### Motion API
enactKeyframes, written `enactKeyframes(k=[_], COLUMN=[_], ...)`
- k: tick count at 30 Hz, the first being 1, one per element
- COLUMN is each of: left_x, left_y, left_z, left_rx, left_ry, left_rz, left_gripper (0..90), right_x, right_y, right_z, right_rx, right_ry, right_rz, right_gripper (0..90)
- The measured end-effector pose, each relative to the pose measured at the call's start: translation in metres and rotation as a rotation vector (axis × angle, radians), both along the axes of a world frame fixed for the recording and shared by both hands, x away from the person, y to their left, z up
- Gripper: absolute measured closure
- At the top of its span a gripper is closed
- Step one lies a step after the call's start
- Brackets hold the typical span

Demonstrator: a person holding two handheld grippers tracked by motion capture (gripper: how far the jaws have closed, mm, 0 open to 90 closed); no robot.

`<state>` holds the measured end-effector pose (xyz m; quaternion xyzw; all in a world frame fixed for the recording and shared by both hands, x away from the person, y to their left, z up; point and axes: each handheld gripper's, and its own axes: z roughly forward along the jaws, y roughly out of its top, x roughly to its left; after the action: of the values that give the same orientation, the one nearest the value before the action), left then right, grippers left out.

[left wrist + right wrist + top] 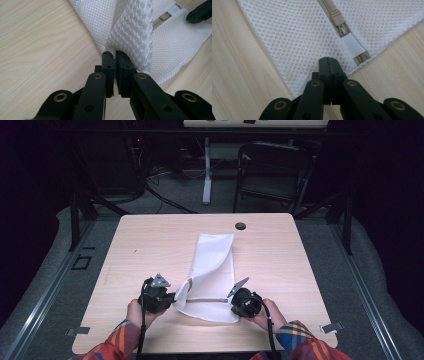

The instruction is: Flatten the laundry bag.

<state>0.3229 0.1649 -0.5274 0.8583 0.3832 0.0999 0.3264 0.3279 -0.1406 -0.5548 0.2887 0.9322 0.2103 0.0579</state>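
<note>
A white mesh bag (pixel 212 265) lies lengthwise on the wooden table (pixel 145 245), its zipper (pixel 205 300) running along the near end. My left gripper (pixel 172 299) is shut on the bag's near-left corner, and the mesh (pixel 132 27) rises in a fold from between the closed jaws (pixel 115 53). At the near-right corner my right gripper (pixel 234 302) is shut on the mesh edge (pixel 294 37). Its tips (pixel 327 60) meet just beside the beige zipper slider (pixel 337 17) and a white tab (pixel 353 46). The right gripper's jaw (pixel 200 11) also appears in the left gripper view.
A dark grommet hole (pixel 240 226) sits near the table's far edge. Beyond the table stand a black folding chair (pixel 272 170) and a white desk leg (pixel 206 170). Bare wood lies left and right of the bag.
</note>
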Motion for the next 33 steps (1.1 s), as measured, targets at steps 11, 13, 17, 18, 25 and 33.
enactKeyframes(k=[11, 13, 17, 18, 25, 33], left_x=[-0.004, -0.004, -0.006, -0.006, -0.006, -0.005], left_y=[0.006, 0.007, 0.008, 0.008, 0.008, 0.009], left_z=[-0.005, -0.005, -0.007, -0.007, -0.009, -0.012], left_rx=[0.038, 0.05, 0.065, 0.066, 0.085, 0.088], left_ry=[0.035, 0.042, 0.047, 0.055, 0.074, 0.107], left_rz=[0.003, 0.0, -0.006, -0.005, -0.007, -0.011], left_gripper=[85.8, 85.8, 85.8, 85.7, 85.6, 85.3], right_x=[0.0, 0.0, 0.0, 0.0, 0.0, 0.0], right_y=[0.0, 0.0, 0.0, 0.001, 0.0, 0.0], right_z=[0.0, 0.0, 0.001, 0.001, 0.001, 0.001], right_rx=[-0.007, -0.01, -0.012, -0.014, -0.017, -0.024], right_ry=[0.001, 0.001, 0.002, 0.002, 0.004, 0.008], right_rz=[-0.006, -0.006, -0.007, -0.007, -0.004, -0.005], right_gripper=[90.0, 90.0, 90.0, 90.0, 90.0, 90.0])
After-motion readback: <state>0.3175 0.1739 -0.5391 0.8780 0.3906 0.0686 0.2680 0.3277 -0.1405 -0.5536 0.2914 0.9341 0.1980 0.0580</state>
